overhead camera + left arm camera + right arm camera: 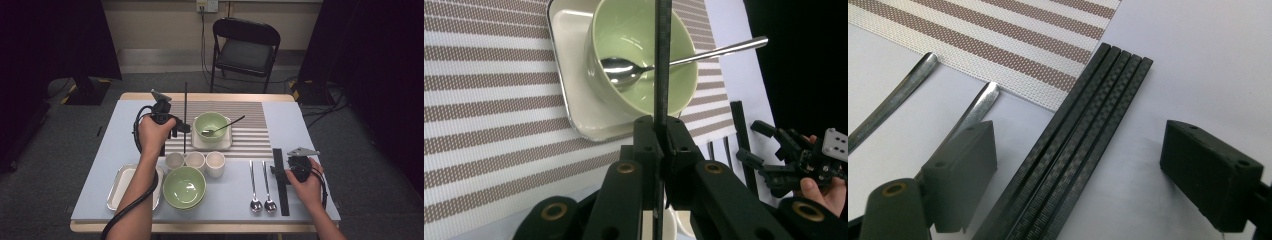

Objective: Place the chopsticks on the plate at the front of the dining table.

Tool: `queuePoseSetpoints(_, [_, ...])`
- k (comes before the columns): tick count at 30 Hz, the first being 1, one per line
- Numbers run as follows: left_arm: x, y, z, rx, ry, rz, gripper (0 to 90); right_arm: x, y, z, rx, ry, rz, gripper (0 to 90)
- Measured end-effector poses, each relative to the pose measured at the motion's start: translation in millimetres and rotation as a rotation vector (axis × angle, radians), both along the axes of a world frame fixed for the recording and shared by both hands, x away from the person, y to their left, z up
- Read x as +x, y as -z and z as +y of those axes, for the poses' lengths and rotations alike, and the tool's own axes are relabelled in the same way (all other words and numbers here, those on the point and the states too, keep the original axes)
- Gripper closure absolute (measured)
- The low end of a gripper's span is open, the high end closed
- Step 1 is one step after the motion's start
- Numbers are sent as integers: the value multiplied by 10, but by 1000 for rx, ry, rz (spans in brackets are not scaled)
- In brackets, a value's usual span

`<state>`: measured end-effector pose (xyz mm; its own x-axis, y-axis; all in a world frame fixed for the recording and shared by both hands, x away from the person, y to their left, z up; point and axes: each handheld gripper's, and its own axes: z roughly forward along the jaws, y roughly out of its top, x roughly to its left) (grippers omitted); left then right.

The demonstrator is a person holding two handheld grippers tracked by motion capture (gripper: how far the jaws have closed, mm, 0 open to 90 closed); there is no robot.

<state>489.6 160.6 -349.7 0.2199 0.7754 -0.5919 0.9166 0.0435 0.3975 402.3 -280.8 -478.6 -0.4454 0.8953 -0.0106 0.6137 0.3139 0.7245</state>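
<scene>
One black chopstick [185, 117] stands upright above the striped placemat [250, 135], clamped in the left gripper [663, 131]; right gripper [1078, 165] gapes wide around four chopsticks [1073, 150] lying flat on the table [300, 125].

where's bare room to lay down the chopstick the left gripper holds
Free: striped mat right of the square plate, and bare table beyond it. Crowded: cups and green bowl in front, spoons and chopsticks at right.
</scene>
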Motion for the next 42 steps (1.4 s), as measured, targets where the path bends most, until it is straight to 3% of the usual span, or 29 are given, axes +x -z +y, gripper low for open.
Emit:
queuePoseSetpoints(19, [139, 29, -9, 17, -17, 2, 862, 1, -1, -1, -1, 1, 2, 141])
queuePoseSetpoints(23, [173, 61, -18, 3, -22, 8, 862, 1, 0, -1, 1, 0, 1, 141])
queuePoseSetpoints(42, [283, 183, -24, 27, -30, 34, 862, 0, -1, 0, -1, 1, 0, 141])
